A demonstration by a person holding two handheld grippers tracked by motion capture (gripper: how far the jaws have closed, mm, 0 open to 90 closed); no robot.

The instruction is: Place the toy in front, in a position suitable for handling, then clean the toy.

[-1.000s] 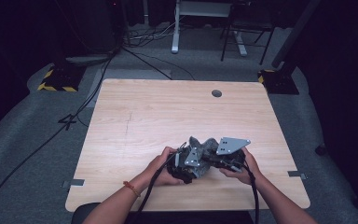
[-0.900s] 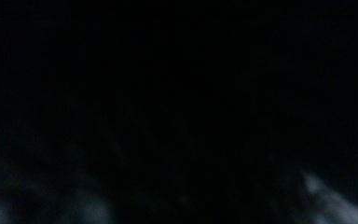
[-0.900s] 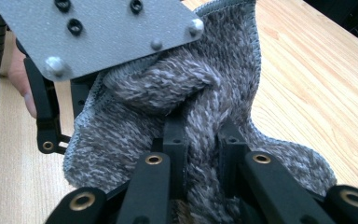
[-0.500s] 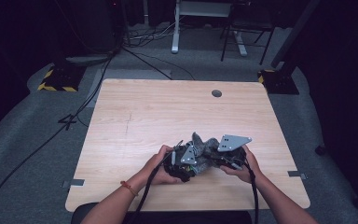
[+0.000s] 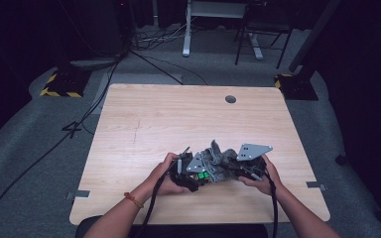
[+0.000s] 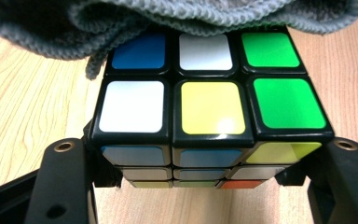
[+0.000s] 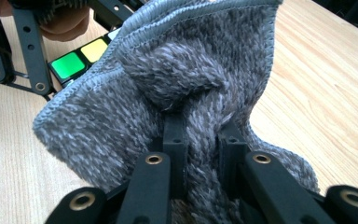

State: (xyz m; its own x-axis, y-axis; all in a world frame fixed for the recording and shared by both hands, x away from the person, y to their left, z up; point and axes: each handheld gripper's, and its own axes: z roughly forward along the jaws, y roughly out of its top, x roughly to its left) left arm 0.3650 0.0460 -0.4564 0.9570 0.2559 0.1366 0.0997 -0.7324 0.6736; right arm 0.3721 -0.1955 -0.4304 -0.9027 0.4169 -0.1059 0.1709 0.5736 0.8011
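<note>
At the near edge of the wooden table [image 5: 144, 124], I am watching the person's two hands working close together, the left gripper [image 5: 191, 174] clenched on a puzzle cube [image 5: 203, 175] and the right gripper [image 5: 238, 166] pinching a grey cloth [image 5: 218, 158].

From above, the cube is showing as little more than a speck of green under the cloth, and I cannot be sure from there how much of it is covered. The left gripper view is settling that: the puzzle cube [image 6: 209, 112] is sitting squarely between the two black jaws, which are pressing on its lower sides, with white, yellow, green and blue tiles facing up, and the grey cloth [image 6: 168, 18] is draping over its far row. The right gripper view is giving what neither of the others does: a fold of the grey cloth [image 7: 177, 93] is bunching up between that gripper's jaws, which are standing nearly together on it, while a green and a yellow tile of the puzzle cube [image 7: 79, 58] are peeking out beyond the cloth's hem, beside the left gripper's linkage.

Against the earlier high frames, I am seeing almost no difference: both hands are staying at the same spot near the table's front, with the cloth still lying over the cube.
</note>
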